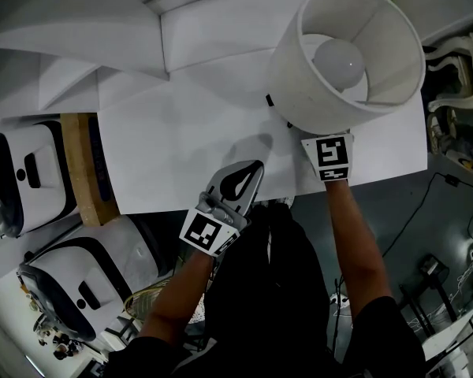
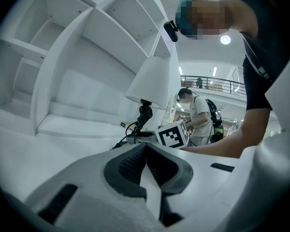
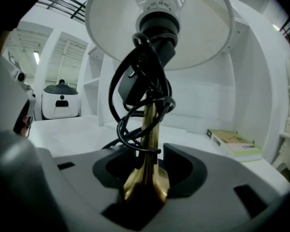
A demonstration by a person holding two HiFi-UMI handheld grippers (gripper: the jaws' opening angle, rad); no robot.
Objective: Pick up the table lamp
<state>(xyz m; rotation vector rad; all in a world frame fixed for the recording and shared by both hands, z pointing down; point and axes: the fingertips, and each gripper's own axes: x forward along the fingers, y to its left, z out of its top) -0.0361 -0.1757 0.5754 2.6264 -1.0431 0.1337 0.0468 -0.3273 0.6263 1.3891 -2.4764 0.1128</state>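
The table lamp has a white drum shade [image 1: 347, 53] with a bulb [image 1: 340, 61] inside, a brass stem [image 3: 147, 129] and a black cord [image 3: 130, 105] wound round the stem. It stands at the white table's [image 1: 181, 140] right end. My right gripper [image 3: 146, 178] is shut on the brass stem low down. In the head view the right gripper [image 1: 325, 144] reaches under the shade, and its tips are hidden. My left gripper [image 1: 248, 173] lies on the table's near edge, shut and empty. The left gripper view shows the left gripper [image 2: 146, 166] with the lamp [image 2: 152, 81] ahead of it.
A white shelf unit [image 1: 87, 30] backs the table. Two white-and-black machines [image 1: 24, 179] [image 1: 79, 282] and a wooden board [image 1: 79, 172] lie to the left. A book [image 3: 234, 141] rests on the table past the lamp. Cables [image 1: 457, 179] trail on the floor at right.
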